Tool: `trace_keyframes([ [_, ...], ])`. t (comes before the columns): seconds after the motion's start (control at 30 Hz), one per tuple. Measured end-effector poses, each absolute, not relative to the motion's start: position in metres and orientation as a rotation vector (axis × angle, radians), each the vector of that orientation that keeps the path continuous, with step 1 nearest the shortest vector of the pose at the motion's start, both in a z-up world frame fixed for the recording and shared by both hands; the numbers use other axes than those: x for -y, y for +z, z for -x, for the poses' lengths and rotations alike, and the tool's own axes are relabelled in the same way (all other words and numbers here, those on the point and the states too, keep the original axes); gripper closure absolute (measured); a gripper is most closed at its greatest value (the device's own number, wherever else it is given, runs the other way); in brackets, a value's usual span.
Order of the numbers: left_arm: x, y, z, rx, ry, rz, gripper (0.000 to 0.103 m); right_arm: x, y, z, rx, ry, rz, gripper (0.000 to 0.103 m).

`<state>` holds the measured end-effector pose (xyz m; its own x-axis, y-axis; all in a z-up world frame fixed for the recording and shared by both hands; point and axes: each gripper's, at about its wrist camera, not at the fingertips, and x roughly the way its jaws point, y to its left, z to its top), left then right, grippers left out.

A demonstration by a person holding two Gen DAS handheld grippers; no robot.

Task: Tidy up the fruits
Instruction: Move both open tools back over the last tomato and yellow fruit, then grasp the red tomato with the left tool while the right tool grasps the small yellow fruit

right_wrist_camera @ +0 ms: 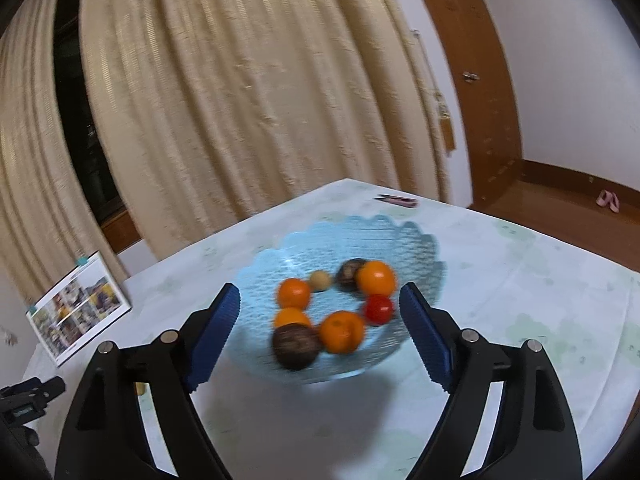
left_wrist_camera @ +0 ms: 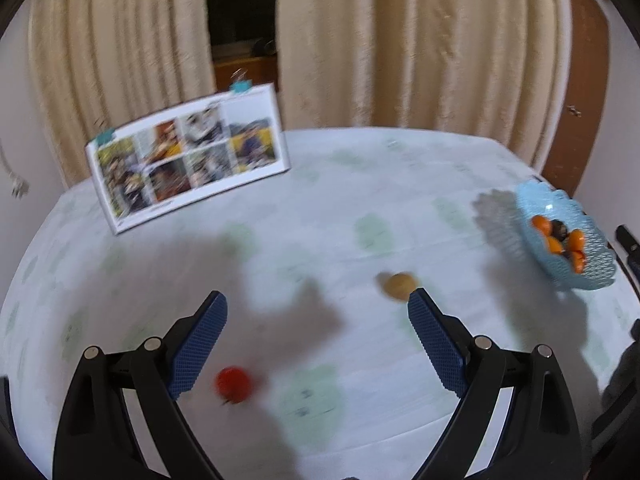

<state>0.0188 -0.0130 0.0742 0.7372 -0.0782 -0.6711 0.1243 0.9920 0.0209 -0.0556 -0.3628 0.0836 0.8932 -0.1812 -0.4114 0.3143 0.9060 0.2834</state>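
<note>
The left claw (left_wrist_camera: 317, 300) is hovering over the counter (left_wrist_camera: 320, 184) with its blue-padded fingers (left_wrist_camera: 199, 344) spread wide and nothing between them. A red fruit (left_wrist_camera: 234, 384) is lying on the counter just inside the claw's left finger, low in the gap, though blur is hiding whether the two are touching. A tan fruit (left_wrist_camera: 399, 286) is sitting just beyond the tip of the right finger, right beside it. Farther off to the claw's right, the blue basket (left_wrist_camera: 532, 200) is resting on the counter with orange and dark fruits showing inside. Ahead and to the left of the claw, a photo calendar (left_wrist_camera: 188, 156) is standing upright in front of the beige curtains (left_wrist_camera: 400, 40).

The right claw (right_wrist_camera: 320, 300) is also gaping wide and holding nothing, and it is facing the blue basket (right_wrist_camera: 416, 240), which is sitting straight ahead, between and just past the fingertips. Inside the basket, four oranges (right_wrist_camera: 376, 278), two dark brown fruits (right_wrist_camera: 296, 346), a small red fruit (right_wrist_camera: 379, 309) and a small tan fruit (right_wrist_camera: 320, 281) are lying in a loose ring. To this claw's left, the calendar (right_wrist_camera: 80, 306) is standing near the counter's (right_wrist_camera: 520, 260) edge. Beyond the basket, a small dark object (right_wrist_camera: 397, 200), too blurred to identify, is lying on the far corner.
</note>
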Motion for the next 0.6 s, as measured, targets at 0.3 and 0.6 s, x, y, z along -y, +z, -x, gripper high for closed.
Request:
trace_keyframes([
  [0.3, -0.034, 0.051, -0.017, -0.800, -0.038, -0.003, 0.012, 0.316, 0.085, 0.044, -0.432, -0.140, -0.298, 0.020],
  [0.6, -0.046, 0.030, -0.014, -0.855, -0.046, 0.019, 0.023, 0.277, 0.078, 0.036, -0.489, -0.039, -0.227, 0.020],
])
